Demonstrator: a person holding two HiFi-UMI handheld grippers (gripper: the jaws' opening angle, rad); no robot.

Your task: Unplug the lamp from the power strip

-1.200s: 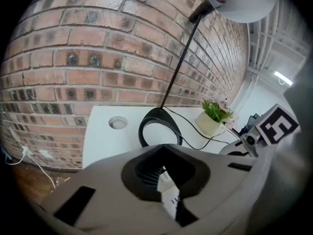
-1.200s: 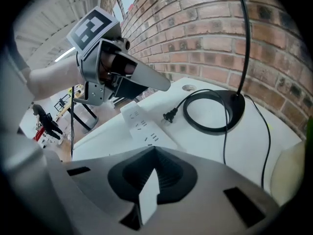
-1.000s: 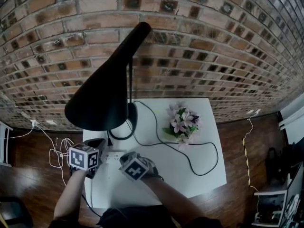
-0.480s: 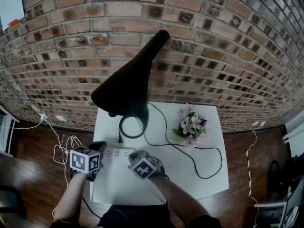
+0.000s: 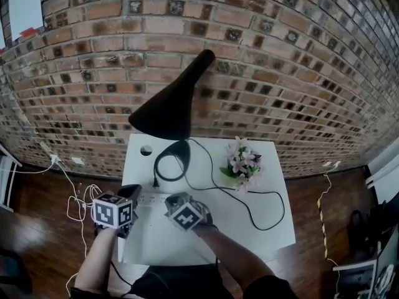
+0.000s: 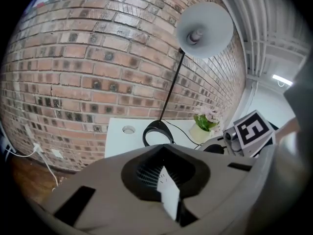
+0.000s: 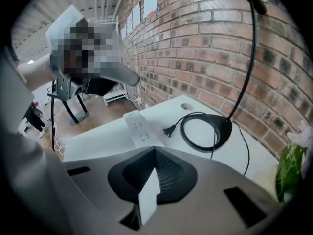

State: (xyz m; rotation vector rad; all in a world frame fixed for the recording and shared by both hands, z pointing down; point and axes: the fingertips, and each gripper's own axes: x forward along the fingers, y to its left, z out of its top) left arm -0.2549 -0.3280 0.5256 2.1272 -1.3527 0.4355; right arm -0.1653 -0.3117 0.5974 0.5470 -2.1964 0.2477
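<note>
Plug (image 7: 169,129) lies loose on the bench (image 5: 268,223), out of the power strip (image 7: 142,130), just beside it and near the lamp (image 5: 169,104) base. I judge the unplugging done. Left tool (image 6: 168,199): jaws together, nothing between them. Right tool (image 7: 146,195): likewise together and empty. Both hang over the bench's near side, apart from the plug, so the cord (image 5: 249,195) lies slack.

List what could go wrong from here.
The lamp's cord loops across the table beside the flowers; snagging it might topple them. The lamp shade overhangs the table; rising arms may bump it.
</note>
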